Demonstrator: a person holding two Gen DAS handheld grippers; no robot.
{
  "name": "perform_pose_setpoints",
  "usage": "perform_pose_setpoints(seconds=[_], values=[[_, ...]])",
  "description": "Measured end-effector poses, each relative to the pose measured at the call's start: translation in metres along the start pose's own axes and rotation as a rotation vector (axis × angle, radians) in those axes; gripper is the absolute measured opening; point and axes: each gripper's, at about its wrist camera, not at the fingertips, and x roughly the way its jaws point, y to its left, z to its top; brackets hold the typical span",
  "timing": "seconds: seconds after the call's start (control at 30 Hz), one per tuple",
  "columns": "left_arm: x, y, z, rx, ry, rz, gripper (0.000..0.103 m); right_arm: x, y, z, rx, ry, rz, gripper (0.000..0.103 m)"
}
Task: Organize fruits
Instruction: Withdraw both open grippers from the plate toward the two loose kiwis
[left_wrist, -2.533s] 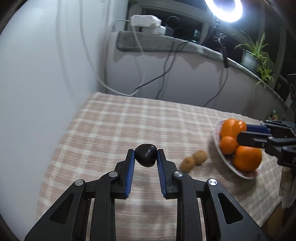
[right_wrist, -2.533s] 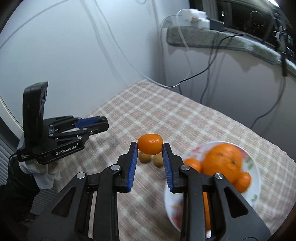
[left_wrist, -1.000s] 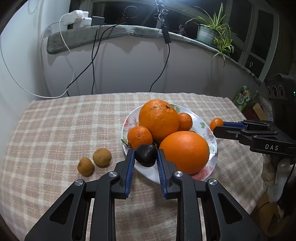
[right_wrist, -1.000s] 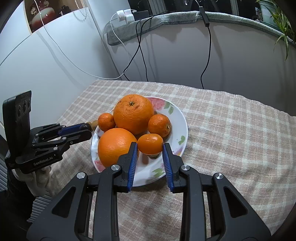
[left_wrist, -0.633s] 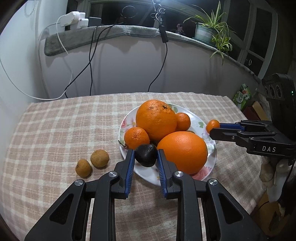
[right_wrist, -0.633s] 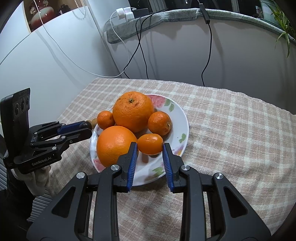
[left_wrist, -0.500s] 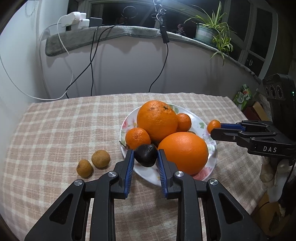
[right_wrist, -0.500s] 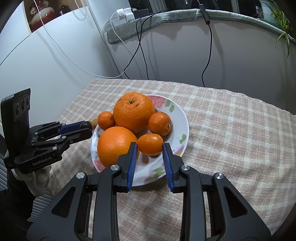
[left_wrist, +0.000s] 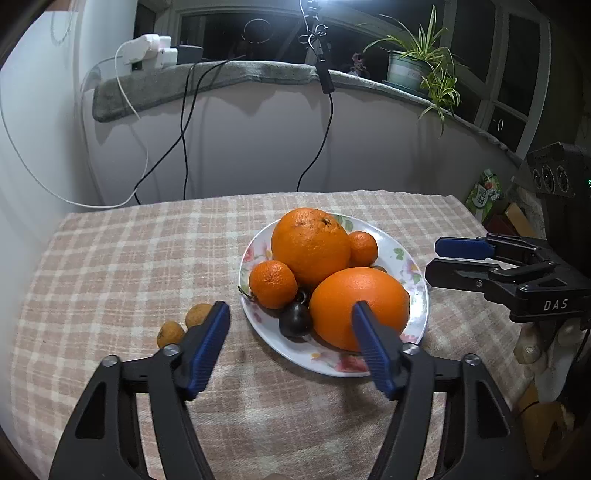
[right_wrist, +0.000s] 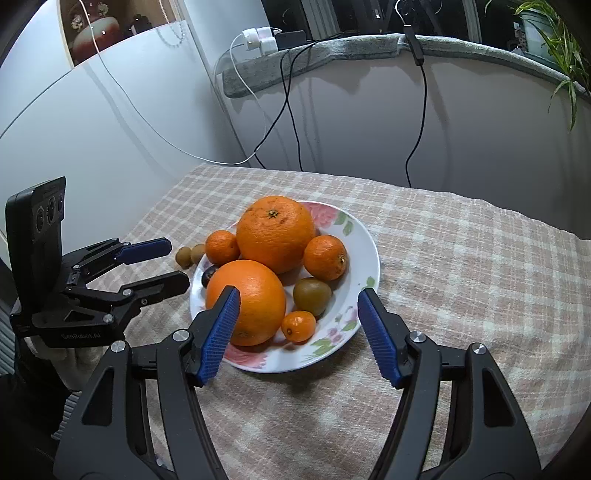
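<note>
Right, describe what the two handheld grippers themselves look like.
Both are black plastic frames with silver screws and ribbed blue pads on two fingers. The left gripper carries an upright black camera block and faint "GenRobot.AI" lettering; the right gripper reads "DAS". Pale gloves seem to cover the hands beneath.

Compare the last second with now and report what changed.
Both let go. The left hand-held gripper, jaws opening, dropped the dark fruit onto the plate. The right hand-held gripper, jaws opening, released the small orange fruit there too. The other plate fruits and the two brown fruits on the cloth stayed put.
</note>
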Motion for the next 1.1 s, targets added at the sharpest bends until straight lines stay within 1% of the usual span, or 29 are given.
perform_pose_setpoints(seconds=[0.13, 0.37, 0.47, 0.63, 0.7, 0.83, 1.1], values=[[-0.002, -0.004, 0.000, 0.015, -0.008, 0.031, 0.077, -0.001, 0.000, 0.000, 0.017, -0.005, 0.015, 0.069], [-0.005, -0.004, 0.000, 0.019, -0.014, 0.040, 0.077, -0.002, 0.003, 0.002, 0.011, -0.018, -0.001, 0.069], [-0.007, -0.004, 0.001, 0.022, -0.020, 0.045, 0.077, -0.004, 0.003, 0.002, 0.021, -0.035, 0.006, 0.084], [-0.011, -0.004, 0.002, 0.027, -0.031, 0.052, 0.077, -0.006, 0.004, 0.006, 0.028, -0.055, 0.022, 0.085], [-0.013, -0.004, 0.002, 0.031, -0.034, 0.054, 0.077, -0.006, 0.006, 0.008, 0.023, -0.054, 0.029, 0.092], [-0.015, -0.001, 0.003, 0.027, -0.040, 0.062, 0.077, -0.006, 0.009, 0.011, 0.008, -0.047, 0.038, 0.092], [-0.017, 0.008, 0.002, 0.018, -0.041, 0.081, 0.078, 0.000, 0.021, 0.017, -0.042, -0.027, 0.020, 0.092]])
